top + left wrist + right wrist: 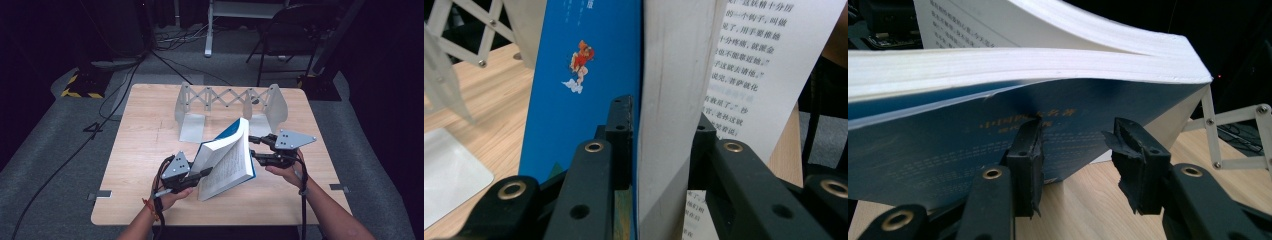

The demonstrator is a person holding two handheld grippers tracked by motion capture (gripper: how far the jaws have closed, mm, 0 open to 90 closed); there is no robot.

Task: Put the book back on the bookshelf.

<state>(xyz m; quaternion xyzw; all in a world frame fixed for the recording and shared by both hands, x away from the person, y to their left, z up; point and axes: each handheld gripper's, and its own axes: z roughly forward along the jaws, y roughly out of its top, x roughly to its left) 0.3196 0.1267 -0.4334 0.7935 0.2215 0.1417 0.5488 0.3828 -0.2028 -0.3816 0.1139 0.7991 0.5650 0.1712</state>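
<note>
We see a thick paperback book (227, 157) lifted off the table (145, 145) in front of the folding rack (227, 102). Left claw (202, 174) clamps its page block; right claw (254, 147) stands apart at the blue cover, gripping nothing. We judge it heavy and floppy: hold near the spine.

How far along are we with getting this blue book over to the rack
Done: the blue book is lifted off the table, tilted. In hand: the left gripper is clamped on its cover and pages; the right gripper sits at the back cover, jaws apart, with no grip visible. Left: carrying it to the folding bookstand behind, which has no book in it yet.
</note>
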